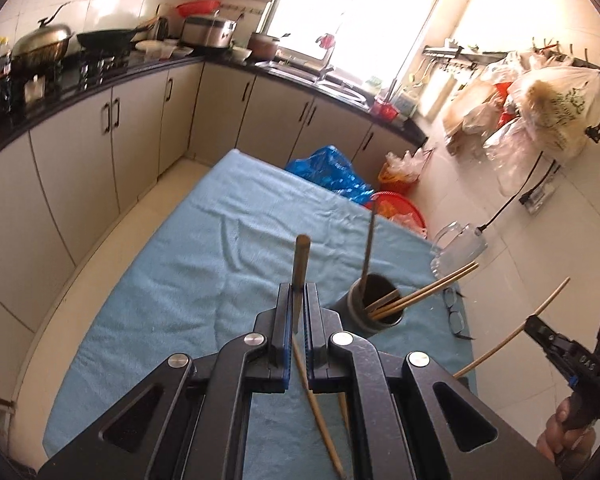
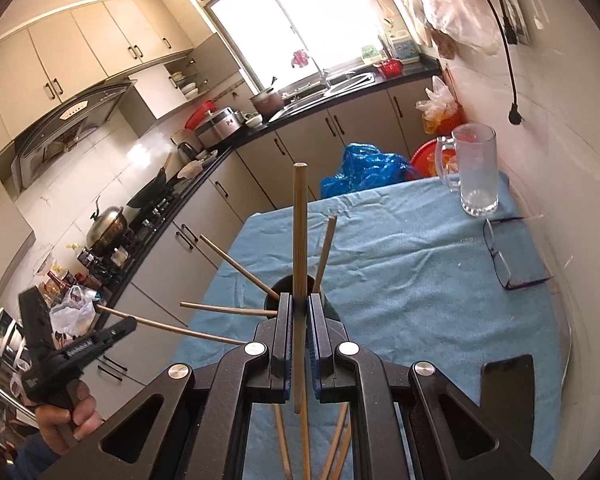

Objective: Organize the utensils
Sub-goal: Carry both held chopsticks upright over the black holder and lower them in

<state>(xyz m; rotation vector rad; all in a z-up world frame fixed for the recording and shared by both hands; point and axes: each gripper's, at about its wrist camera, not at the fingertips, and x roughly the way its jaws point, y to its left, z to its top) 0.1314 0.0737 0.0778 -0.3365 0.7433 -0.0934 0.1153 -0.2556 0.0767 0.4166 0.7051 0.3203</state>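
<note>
A dark cylindrical holder (image 1: pixel 374 307) stands on the blue cloth with several wooden chopsticks (image 1: pixel 424 291) leaning in it; it also shows in the right wrist view (image 2: pixel 288 284). My left gripper (image 1: pixel 299 294) is shut on one wooden chopstick (image 1: pixel 301 260), held upright left of the holder. My right gripper (image 2: pixel 299 306) is shut on another chopstick (image 2: pixel 300 220), upright just in front of the holder. Each gripper shows in the other's view: the right gripper (image 1: pixel 540 326) and the left gripper (image 2: pixel 116 330). Loose chopsticks (image 2: pixel 304 444) lie on the cloth below the grippers.
A glass mug (image 2: pixel 474 172) stands at the table's far right near the wall. Eyeglasses (image 2: pixel 500 256) lie on a dark book, and a phone (image 2: pixel 508 392) lies nearer. Blue bag (image 1: pixel 332 172) and red basin (image 1: pixel 400 208) sit beyond the table. Kitchen counters run along the left.
</note>
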